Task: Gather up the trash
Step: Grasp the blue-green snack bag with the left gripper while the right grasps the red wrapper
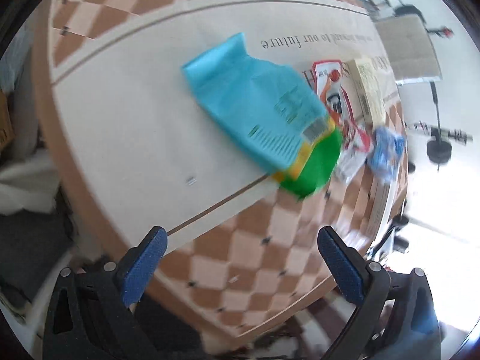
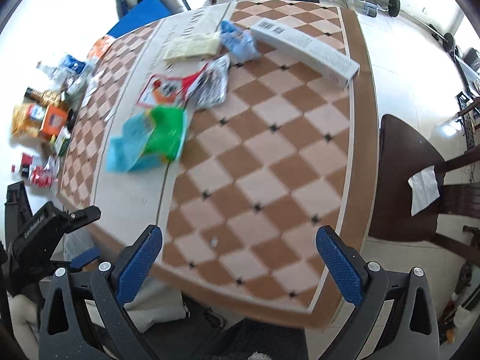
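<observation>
Jaws of the left gripper (image 1: pixel 240 240) stand spread wide with nothing between the blue pads (image 1: pixel 142 265); it points steeply down at the tabletop (image 1: pixel 120 114), over the near edge where the pale band meets the checkered pattern. Beyond it, well apart from the fingertips, lies a light blue packet (image 1: pixel 252 105) with a green end (image 1: pixel 318 165), flat on the pale band. Just to the right of that packet lie a red and white wrapper (image 1: pixel 336 90), a cream booklet (image 1: pixel 369 90) and a crumpled blue wrapper (image 1: pixel 387 147).

Jaws of the right gripper (image 2: pixel 238 243) also stand wide apart and hold nothing; it too looks steeply down, over the near part of the checkered tabletop. From this view the other gripper's black body shows at the lower left. The blue and green packet (image 2: pixel 147 141) lies left of centre, the red and white wrapper (image 2: pixel 162 90) and a crinkled silver wrapper (image 2: pixel 213 84) behind it, the cream booklet (image 2: pixel 192 46) and crumpled blue wrapper (image 2: pixel 238 40) farther back. A long grey box (image 2: pixel 306 49) rests at the far right edge. Both views are blurred.
</observation>
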A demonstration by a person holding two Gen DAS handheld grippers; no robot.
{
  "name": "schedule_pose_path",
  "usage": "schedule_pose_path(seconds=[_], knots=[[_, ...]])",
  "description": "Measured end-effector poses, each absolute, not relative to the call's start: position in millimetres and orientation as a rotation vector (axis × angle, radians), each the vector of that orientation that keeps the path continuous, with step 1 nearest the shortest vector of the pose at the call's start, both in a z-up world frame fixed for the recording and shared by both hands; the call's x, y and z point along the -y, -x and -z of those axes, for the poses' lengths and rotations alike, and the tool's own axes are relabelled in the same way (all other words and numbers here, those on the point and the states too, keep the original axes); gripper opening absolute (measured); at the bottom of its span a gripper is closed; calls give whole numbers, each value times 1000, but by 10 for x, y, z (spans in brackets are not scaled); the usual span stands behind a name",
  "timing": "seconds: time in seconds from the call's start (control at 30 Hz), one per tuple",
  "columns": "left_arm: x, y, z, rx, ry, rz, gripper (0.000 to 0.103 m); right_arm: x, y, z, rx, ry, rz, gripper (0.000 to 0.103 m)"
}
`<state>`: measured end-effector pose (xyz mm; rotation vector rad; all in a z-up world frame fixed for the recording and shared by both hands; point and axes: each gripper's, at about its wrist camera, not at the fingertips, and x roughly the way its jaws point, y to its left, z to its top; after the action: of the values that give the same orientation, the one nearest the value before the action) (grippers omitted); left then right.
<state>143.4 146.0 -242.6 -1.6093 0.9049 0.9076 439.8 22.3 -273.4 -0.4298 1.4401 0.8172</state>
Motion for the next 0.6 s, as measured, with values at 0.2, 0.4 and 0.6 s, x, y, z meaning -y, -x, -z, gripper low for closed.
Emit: schedule_pose_path(seconds=[0.2, 0.4, 0.6], knots=[[-1998, -1764, 2731, -846, 1800, -1064, 102, -728, -5143, 3106, -1470, 431, -744, 103], [-2206, -1992, 2940, -1018, 1768, -1153, 102, -1071, -5467, 3458, -1499, 460, -715, 103], [-2029, -2305, 2832, -1439, 1030, -1052, 102, -1463, -5406, 3498, -1498, 536, -819, 103]])
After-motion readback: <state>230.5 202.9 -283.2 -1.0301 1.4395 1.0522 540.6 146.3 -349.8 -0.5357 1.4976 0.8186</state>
